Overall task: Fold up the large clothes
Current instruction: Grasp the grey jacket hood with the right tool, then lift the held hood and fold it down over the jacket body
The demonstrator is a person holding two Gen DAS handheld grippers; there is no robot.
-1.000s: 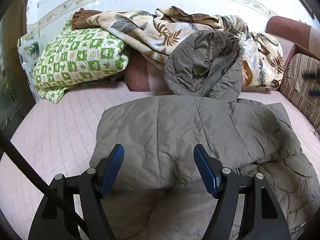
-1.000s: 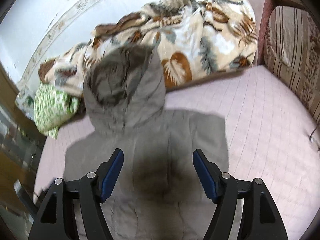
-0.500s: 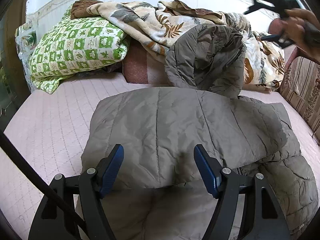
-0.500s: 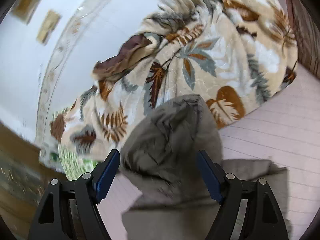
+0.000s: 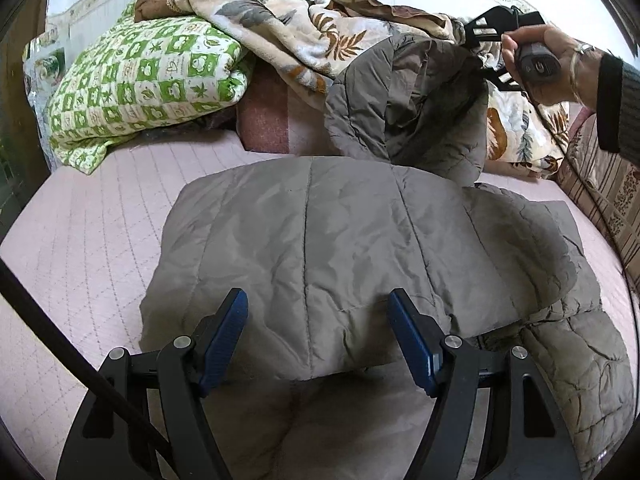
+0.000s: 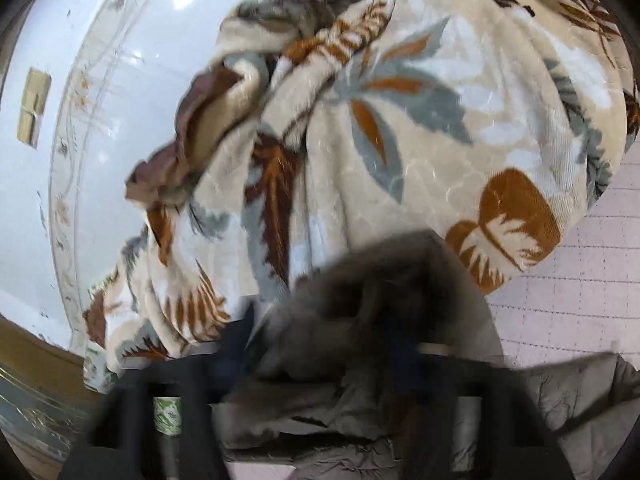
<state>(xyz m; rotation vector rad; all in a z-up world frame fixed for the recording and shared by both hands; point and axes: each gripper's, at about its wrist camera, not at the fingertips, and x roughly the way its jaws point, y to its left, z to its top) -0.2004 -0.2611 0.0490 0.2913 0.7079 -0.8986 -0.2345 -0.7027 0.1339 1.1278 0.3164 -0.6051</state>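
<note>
Left claw (image 5: 316, 340) hangs wide open over the folded coat (image 5: 340, 240), gripping nothing. At two o'clock, right claw (image 6: 320, 352) just closing around the hood (image 5: 416, 92); grip blurred, can't tell.

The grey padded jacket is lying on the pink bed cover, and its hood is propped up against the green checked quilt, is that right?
Not quite. The jacket does lie on the pink bed cover, but its hood leans against the leaf-patterned blanket, not the green checked quilt, which sits apart at the left. The left wrist view shows this.
</note>
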